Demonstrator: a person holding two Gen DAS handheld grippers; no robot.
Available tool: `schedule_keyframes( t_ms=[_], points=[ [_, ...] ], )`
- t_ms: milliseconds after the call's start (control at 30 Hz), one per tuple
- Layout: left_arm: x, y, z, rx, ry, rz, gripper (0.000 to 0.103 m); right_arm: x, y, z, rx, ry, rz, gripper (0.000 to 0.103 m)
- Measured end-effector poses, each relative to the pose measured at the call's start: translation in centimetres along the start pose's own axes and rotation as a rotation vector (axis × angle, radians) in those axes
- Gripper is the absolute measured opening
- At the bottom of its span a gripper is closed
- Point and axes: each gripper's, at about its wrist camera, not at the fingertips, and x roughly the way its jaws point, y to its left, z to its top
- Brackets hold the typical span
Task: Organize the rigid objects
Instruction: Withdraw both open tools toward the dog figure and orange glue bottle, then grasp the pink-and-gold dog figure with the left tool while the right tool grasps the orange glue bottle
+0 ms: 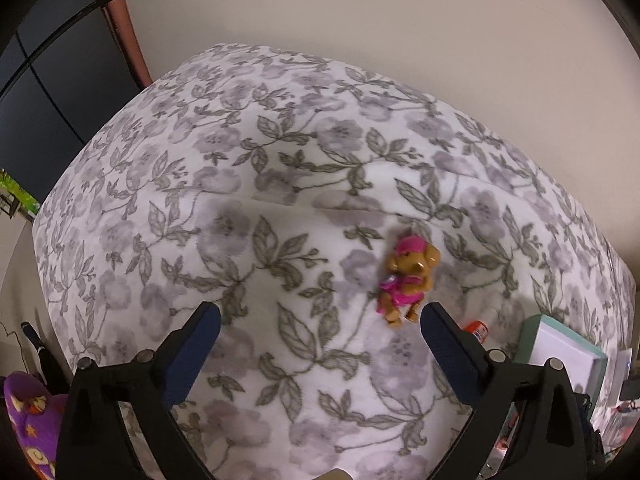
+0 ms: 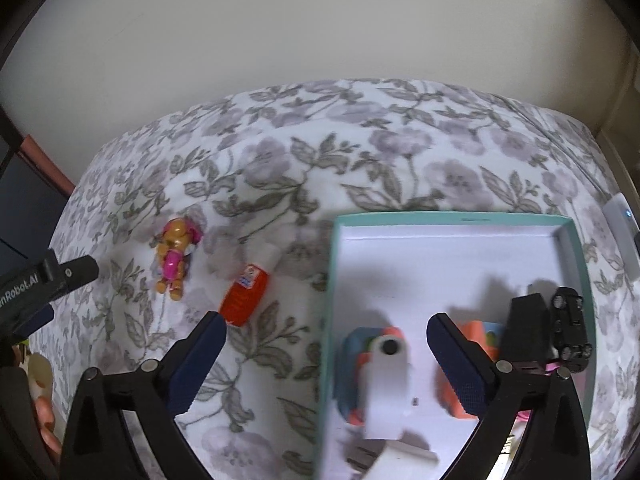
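A bed covered with a floral blanket [image 1: 280, 200] in white, grey and lilac fills both wrist views, with a plain pale wall behind it.

The left gripper [image 1: 320, 324] stands wide, with nothing between its blue-padded fingers [image 1: 192, 344]; only blanket shows in the gap. Just beyond its right fingertip lies a small brown toy dog [image 1: 408, 280] in a pink cap and pink outfit, on its back on the blanket and not touched by the pad. To the right of that finger an orange glue stick [image 1: 478, 330] peeks out, and further right the corner of a teal-rimmed white box [image 1: 560, 344] shows.

The right gripper [image 2: 326, 330] is also spread wide and holds nothing. It hangs over the left wall of the teal-rimmed box [image 2: 452, 220], its left finger above the blanket and its right finger above the box's white floor. In the box, between and below the fingers, lies a white, blue and orange plastic toy [image 2: 384, 380], somewhat blurred. Another orange and blue piece [image 2: 480, 332] sits behind the right finger, and a black toy car [image 2: 570, 328] lies near the right wall. On the blanket left of the box, the glue stick [image 2: 244, 294] lies tilted just past the left fingertip, and the toy dog [image 2: 174, 260] lies further left. The tip of the other gripper enters from the left edge.
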Motion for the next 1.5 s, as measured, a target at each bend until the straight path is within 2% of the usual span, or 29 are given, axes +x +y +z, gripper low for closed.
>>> schedule_keyframes(
  t_ms=[400,833,967,1067,1133,1200,1300,1367,1500],
  points=[
    [1.7,2.6,1.2,-0.048,0.021,-0.007,0.1,1.2,4.8,-0.3,-0.101,-0.029,0.055,0.102],
    [4.3,0.5,1.8,-0.03,0.06,-0.138,0.1,3.8,5.7,-0.4,-0.117,-0.039,0.056,0.101],
    [5.3,-0.5,1.8,-0.009,0.073,-0.17,0.1,4.1,5.9,-0.3,-0.126,-0.053,0.067,0.096],
    [5.9,-1.2,1.7,0.017,0.078,-0.175,0.1,4.4,6.1,-0.3,-0.134,-0.057,0.063,0.086],
    [6.2,-1.5,1.6,0.031,0.08,-0.176,0.1,4.7,6.2,-0.3,-0.138,-0.055,0.056,0.084],
    [6.5,-1.8,1.5,0.038,0.084,-0.189,0.1,4.9,6.3,-0.4,-0.149,-0.058,0.043,0.076],
    [6.9,-2.1,1.4,0.045,0.087,-0.201,0.1,5.2,6.3,-0.4,-0.15,-0.055,0.051,0.075],
    [7.1,-2.3,1.3,0.051,0.087,-0.208,0.1,5.4,6.4,-0.5,-0.156,-0.05,0.049,0.068],
    [7.4,-2.8,1.1,0.065,0.081,-0.225,0.099,5.9,6.5,-0.6,-0.158,-0.04,0.051,0.065]
  ],
)
